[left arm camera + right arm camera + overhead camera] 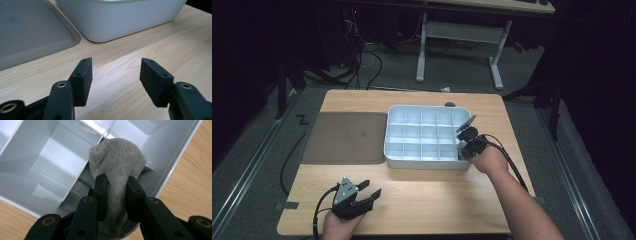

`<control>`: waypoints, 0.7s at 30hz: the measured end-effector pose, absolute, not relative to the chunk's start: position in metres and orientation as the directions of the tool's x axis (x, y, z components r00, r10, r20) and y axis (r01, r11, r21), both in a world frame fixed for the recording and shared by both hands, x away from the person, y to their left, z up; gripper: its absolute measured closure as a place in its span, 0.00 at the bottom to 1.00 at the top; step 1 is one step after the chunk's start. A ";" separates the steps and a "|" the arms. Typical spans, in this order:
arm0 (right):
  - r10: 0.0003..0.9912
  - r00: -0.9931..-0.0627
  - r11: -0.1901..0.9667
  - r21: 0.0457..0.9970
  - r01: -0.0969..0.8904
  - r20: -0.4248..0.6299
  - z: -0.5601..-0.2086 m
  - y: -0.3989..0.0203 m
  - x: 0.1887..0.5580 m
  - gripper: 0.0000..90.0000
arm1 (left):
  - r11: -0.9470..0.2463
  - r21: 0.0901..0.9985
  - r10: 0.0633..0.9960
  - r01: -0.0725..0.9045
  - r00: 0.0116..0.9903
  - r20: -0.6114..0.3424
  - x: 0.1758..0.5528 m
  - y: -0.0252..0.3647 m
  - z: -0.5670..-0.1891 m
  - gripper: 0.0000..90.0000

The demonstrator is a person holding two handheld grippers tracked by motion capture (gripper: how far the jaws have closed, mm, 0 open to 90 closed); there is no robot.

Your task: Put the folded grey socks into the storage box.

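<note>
At the left we hold our left gripper (371,192) above the pale wooden table (437,200), jaws wide apart, nothing between them. At the right our right gripper (115,185) pinches a rolled grey knitted sock (117,162) — over the white plastic divided tray (422,162), at its right edge.

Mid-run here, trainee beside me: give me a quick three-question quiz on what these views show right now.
1. What does the right gripper hold?
2. True or false: the left gripper is clamped on the grey lid.
3. The grey sock is over which thing: A) the lid, B) the white divided tray, C) the bare table?

Key:
1. A grey sock, pinched between its jaws.
2. False; its jaws stand open over the table, holding nothing.
3. B, near the tray's right edge.
</note>
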State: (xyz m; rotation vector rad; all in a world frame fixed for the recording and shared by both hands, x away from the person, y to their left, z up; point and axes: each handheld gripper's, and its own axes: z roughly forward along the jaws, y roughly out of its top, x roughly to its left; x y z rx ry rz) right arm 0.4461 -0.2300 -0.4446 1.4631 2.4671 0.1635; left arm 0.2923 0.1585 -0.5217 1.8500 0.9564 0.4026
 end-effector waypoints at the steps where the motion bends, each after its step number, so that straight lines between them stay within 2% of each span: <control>1: 0.874 -0.457 0.486 0.232 0.843 -0.168 -0.445 -0.230 0.446 0.83 | -0.212 0.874 0.761 0.438 0.635 -0.133 0.292 0.159 -0.522 0.49; 21: 0.885 -0.444 0.465 0.235 0.853 -0.139 -0.451 -0.233 0.447 0.81 | -0.206 0.875 0.762 0.438 0.633 -0.138 0.292 0.158 -0.521 0.49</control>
